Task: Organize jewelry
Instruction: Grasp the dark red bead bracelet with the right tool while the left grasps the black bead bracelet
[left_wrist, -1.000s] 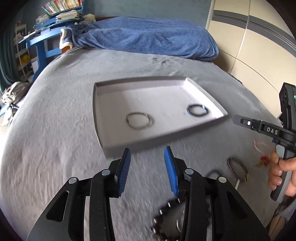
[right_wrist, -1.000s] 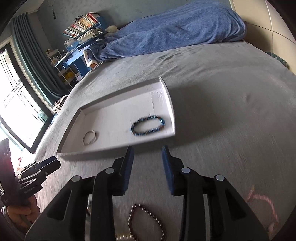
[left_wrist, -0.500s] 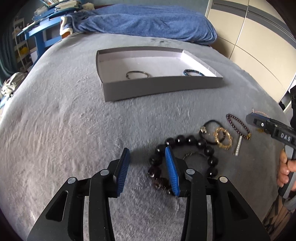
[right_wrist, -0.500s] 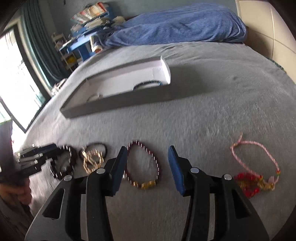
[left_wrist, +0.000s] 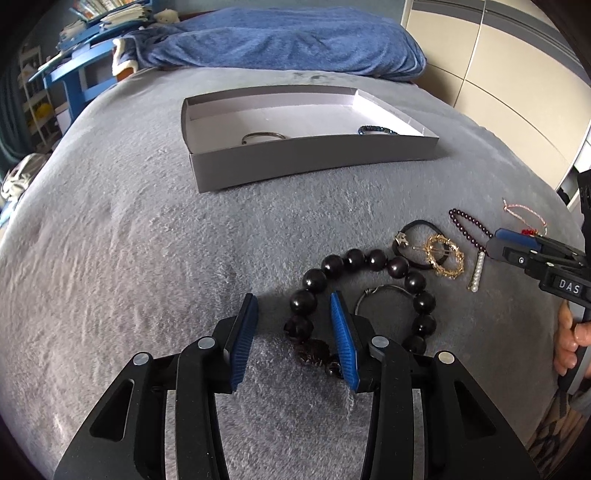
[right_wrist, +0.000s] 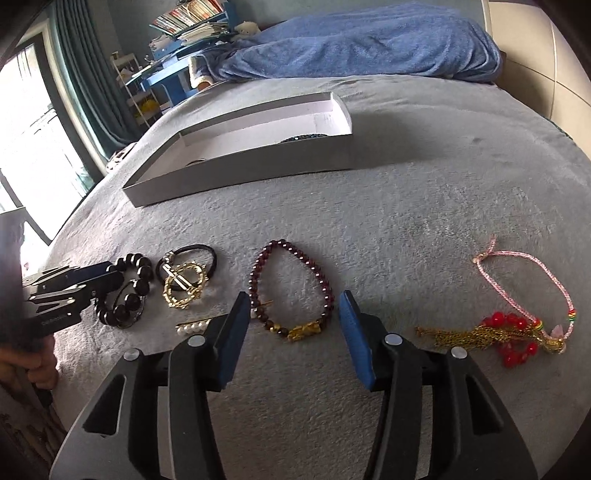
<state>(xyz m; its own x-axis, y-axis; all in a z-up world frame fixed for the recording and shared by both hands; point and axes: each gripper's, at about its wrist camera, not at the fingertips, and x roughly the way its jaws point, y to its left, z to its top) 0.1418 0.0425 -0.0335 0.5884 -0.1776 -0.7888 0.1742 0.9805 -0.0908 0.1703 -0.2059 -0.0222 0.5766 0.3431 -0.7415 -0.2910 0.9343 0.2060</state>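
A grey shallow box (left_wrist: 314, 158) sits on the bed, also in the right wrist view (right_wrist: 240, 173); it holds a thin metal ring (left_wrist: 264, 136) and a blue bead bracelet (left_wrist: 376, 130). My left gripper (left_wrist: 293, 310) is open, low over the near side of a big black bead bracelet (left_wrist: 369, 258). My right gripper (right_wrist: 293, 314) is open around the near end of a dark red bead bracelet (right_wrist: 291, 284) with a gold charm. A gold chain ring on a black hair tie (right_wrist: 184, 280), a pearl clip (right_wrist: 194, 326) and a pink cord bracelet with red beads (right_wrist: 517, 295) lie nearby.
The grey blanket (left_wrist: 129, 240) covers the bed. A blue duvet (left_wrist: 280, 40) lies heaped at the far end. A blue desk with books (left_wrist: 74, 62) stands far left. A silver bangle (left_wrist: 384, 295) lies inside the black bead loop. Cream wardrobe panels (left_wrist: 498, 74) are at the right.
Both grippers pulled back from the box and dropped low toward the loose jewelry. The right gripper opened wider around the dark red bracelet; the left settled over the black beads.
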